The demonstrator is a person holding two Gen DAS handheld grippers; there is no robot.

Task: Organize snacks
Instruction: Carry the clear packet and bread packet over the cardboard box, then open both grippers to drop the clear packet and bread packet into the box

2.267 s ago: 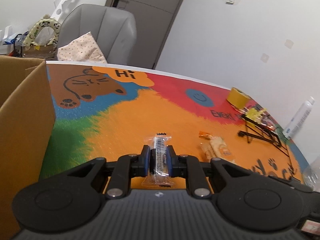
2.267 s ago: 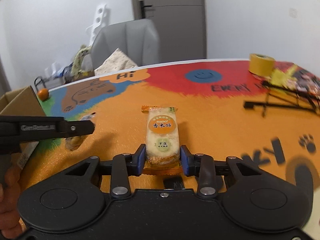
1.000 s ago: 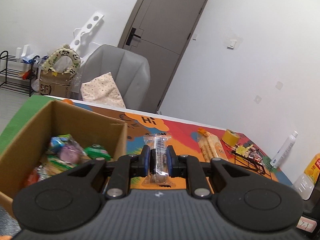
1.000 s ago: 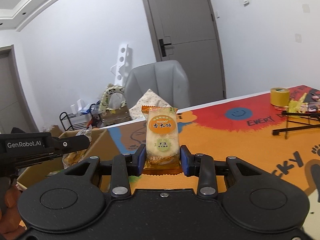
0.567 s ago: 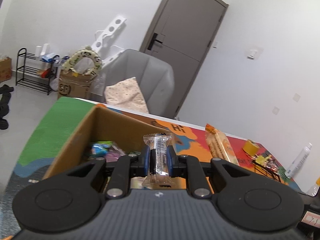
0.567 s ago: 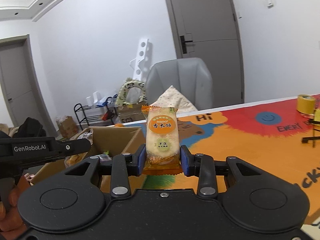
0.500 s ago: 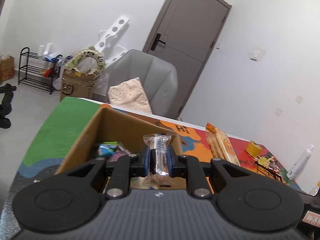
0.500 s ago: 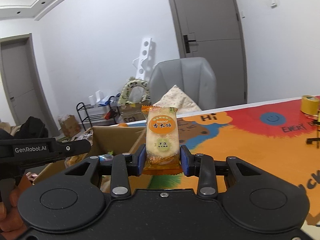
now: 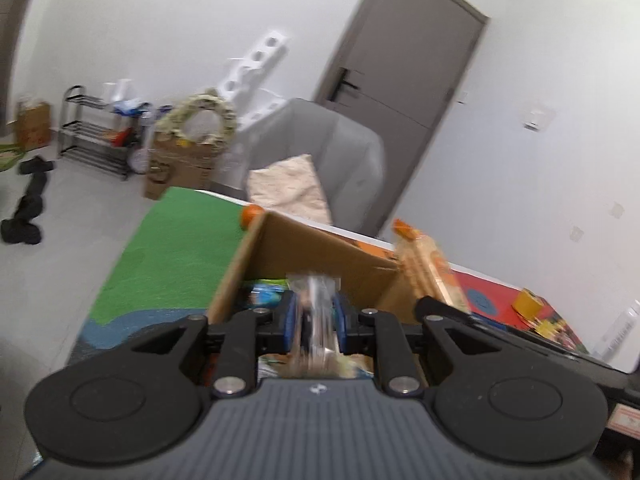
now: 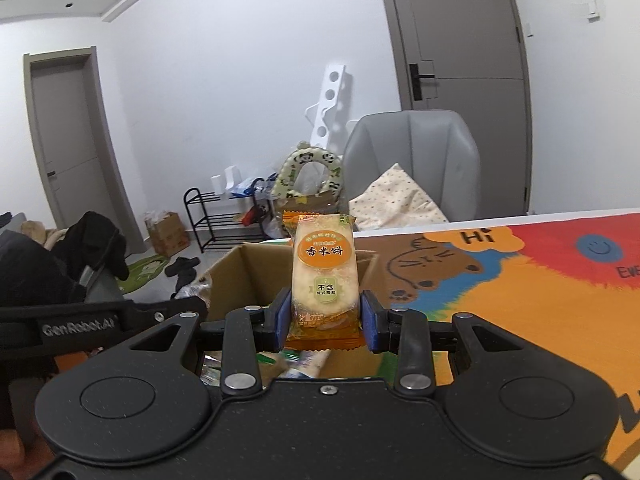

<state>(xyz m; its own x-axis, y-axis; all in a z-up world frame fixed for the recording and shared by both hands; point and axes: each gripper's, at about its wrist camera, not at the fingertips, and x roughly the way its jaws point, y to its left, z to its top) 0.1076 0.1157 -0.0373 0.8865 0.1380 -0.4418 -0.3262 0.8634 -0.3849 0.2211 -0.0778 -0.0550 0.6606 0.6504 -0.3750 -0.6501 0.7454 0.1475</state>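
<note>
My left gripper hangs over the open cardboard box, which holds several wrapped snacks. Its jaws are opening, and the clear-wrapped candy between them is smeared with blur and sits a little lower, loose from the pads. My right gripper is shut on an orange rice cracker packet, held upright just above the box near its right side. That packet also shows at the box's right corner in the left wrist view. The left gripper's body crosses the left of the right wrist view.
The box stands at the left end of a colourful table mat. A small orange lies behind the box. A grey chair with a cushion stands past the table. A yellow tape roll and a white bottle are at the far right.
Both grippers have swung left from the mat to above the box. The candy, sharp and firmly pinched before, is now blurred and slipping down between the left jaws. The rice cracker stays gripped.
</note>
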